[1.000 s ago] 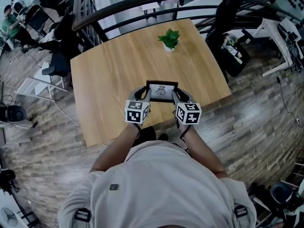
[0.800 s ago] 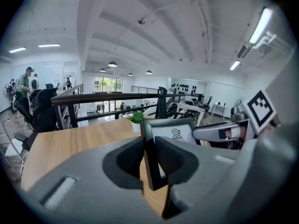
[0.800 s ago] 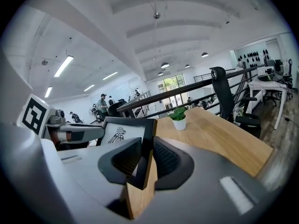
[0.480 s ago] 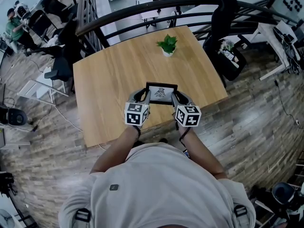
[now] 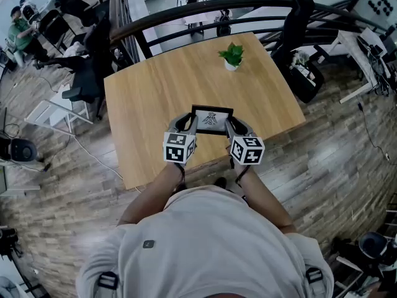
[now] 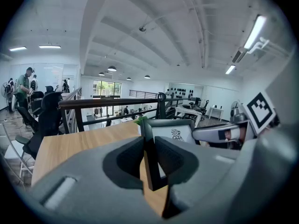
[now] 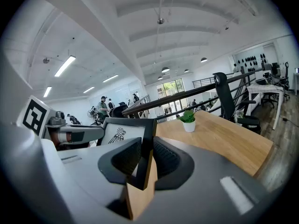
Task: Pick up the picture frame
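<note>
A small black picture frame point(image 5: 211, 120) with a white print hangs above the near part of the wooden table point(image 5: 155, 98), held from both sides. My left gripper point(image 5: 190, 124) is shut on the picture frame's left edge point(image 6: 150, 164), which stands between its grey pads point(image 6: 130, 158). My right gripper point(image 5: 231, 125) is shut on the frame's right edge point(image 7: 145, 157), clamped between its dark pads point(image 7: 164, 158). In the right gripper view the print point(image 7: 119, 135) faces me, with the left gripper's body beside it.
A small potted plant point(image 5: 232, 56) stands near the table's far edge. A black railing point(image 5: 205, 14) runs behind the table. Office chairs point(image 5: 84, 73) stand at the left and a black chair point(image 5: 296, 48) at the right. Wooden floor surrounds the table.
Both grippers have lifted the picture frame up from the table and carried it a little along. The table and plant sit further right in the head view now.
</note>
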`<move>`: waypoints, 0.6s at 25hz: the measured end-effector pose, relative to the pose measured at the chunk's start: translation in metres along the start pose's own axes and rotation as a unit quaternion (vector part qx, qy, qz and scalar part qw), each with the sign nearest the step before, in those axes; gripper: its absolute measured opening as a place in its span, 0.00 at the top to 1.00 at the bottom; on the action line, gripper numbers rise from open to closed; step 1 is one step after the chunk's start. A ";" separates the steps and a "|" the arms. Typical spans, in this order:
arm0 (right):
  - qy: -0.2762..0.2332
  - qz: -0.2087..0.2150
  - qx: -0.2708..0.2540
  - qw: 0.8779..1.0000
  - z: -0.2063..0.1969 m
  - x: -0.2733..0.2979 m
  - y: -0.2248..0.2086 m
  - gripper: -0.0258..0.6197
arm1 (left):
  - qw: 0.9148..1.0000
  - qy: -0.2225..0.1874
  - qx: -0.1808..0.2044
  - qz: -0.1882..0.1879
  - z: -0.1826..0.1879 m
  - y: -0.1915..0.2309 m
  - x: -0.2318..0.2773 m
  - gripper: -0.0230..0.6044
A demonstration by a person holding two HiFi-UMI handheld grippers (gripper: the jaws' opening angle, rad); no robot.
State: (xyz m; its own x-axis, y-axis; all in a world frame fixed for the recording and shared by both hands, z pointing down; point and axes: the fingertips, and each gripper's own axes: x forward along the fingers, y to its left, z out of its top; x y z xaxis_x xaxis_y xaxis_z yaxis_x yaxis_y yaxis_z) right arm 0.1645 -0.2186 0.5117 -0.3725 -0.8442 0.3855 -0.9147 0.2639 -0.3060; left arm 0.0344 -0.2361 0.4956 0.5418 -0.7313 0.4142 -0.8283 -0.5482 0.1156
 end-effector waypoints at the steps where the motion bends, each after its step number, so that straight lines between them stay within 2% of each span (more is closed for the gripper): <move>1: -0.001 -0.002 -0.001 1.000 -0.002 0.000 0.011 0.82 | 1.000 -0.001 0.000 -0.002 -0.002 0.007 -0.009 0.84; 10: -0.016 -0.032 -0.001 0.999 -0.029 -0.006 0.103 0.82 | 0.999 -0.009 0.010 -0.037 -0.023 0.057 -0.082 0.84; 15: -0.018 -0.057 0.007 0.998 -0.050 -0.022 0.132 0.82 | 0.998 -0.004 0.012 -0.065 -0.040 0.064 -0.108 0.84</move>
State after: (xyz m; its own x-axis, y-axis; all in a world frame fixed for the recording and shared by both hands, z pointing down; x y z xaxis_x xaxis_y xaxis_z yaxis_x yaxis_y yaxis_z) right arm 0.0445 -0.1417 0.5060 -0.2593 -0.8851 0.3865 -0.9486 0.1583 -0.2739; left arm -0.0830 -0.1756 0.4945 0.6462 -0.6559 0.3902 -0.7469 -0.6486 0.1467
